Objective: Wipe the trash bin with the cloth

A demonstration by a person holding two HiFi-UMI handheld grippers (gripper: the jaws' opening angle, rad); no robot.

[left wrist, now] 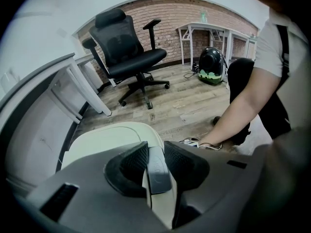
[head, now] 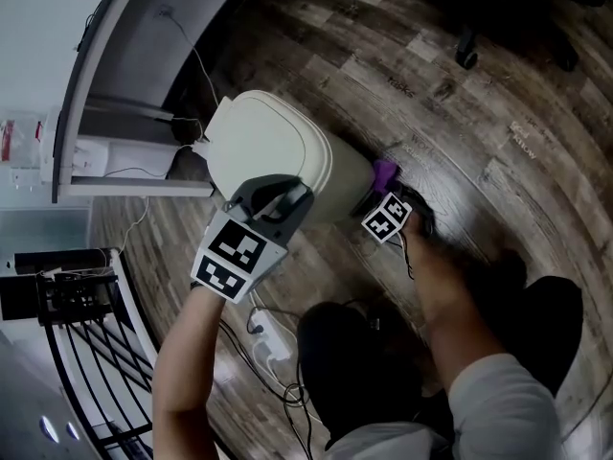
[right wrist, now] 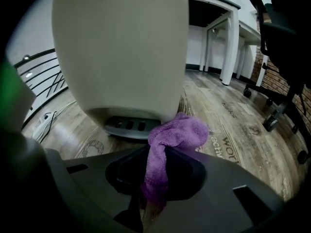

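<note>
- Far to the left in the head view, a white desk [head: 105,84] stands beside the wooden floor [head: 498,142], with a black wire rack [head: 86,324] below it.
- Next comes the left gripper [head: 287,192], pointing steeply down at the top of the trash bin [head: 268,147]. Its jaws are closed partway, and both pads press on a dark grey tab [left wrist: 159,171] at the lid's near edge.
- A white power strip [head: 273,338] lies on the floor just below that gripper.
- The cream bin stands in the middle, lid down. From the right gripper view, its side wall [right wrist: 121,47] rises above a grey base with slots.
- To its right, the purple cloth [head: 383,172] is bunched against the bin's lower side, close to the floor.
- The right gripper [head: 391,195] has the cloth [right wrist: 170,137] pinched between its jaws, which are narrowed onto it. A wad sticks out past the tips and touches the bin.
- Farther right, the left gripper view shows a black office chair [left wrist: 129,52] well apart from the bin.
</note>
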